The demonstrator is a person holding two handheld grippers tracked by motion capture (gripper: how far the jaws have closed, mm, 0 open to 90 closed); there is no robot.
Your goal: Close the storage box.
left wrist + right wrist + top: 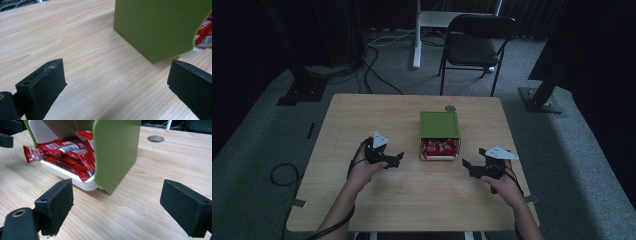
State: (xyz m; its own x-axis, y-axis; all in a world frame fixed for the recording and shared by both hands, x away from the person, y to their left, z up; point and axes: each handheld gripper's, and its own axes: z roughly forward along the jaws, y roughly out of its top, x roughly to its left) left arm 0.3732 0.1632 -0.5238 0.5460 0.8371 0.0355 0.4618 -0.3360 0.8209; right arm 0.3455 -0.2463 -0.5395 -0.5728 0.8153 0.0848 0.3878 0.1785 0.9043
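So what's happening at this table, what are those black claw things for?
A person sits at a wooden table with a two-jaw gripper in each hand. The left gripper and right gripper are both open and empty, one on either side of a green box. Its white tray, full of red snack packets, faces the person. Nothing is gripped yet.
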